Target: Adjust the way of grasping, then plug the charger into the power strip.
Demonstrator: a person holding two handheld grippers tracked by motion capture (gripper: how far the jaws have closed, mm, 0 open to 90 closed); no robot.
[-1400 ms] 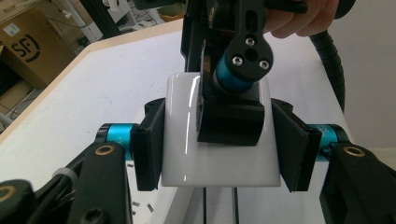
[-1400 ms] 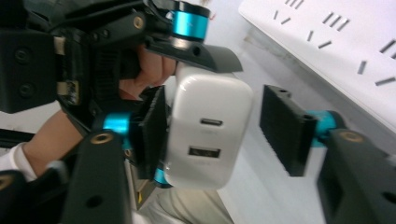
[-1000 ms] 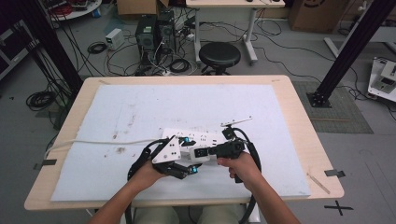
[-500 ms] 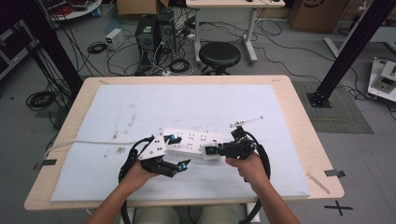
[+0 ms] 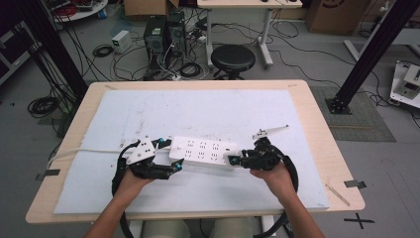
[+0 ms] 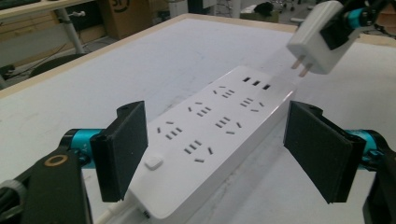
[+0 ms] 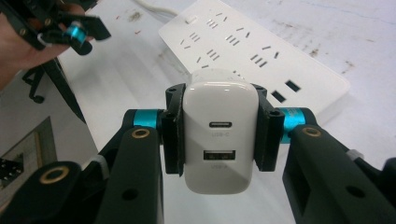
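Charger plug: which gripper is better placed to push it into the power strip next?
The right gripper. It is shut on the white charger, prongs hanging just above the power strip. The left gripper is open, jaws either side of the strip's switch end, suited to steadying it.

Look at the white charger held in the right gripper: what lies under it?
Under the charger lies the far end of the power strip, its sockets empty; the two prongs hang above it, apart. The right gripper covers the charger's sides.
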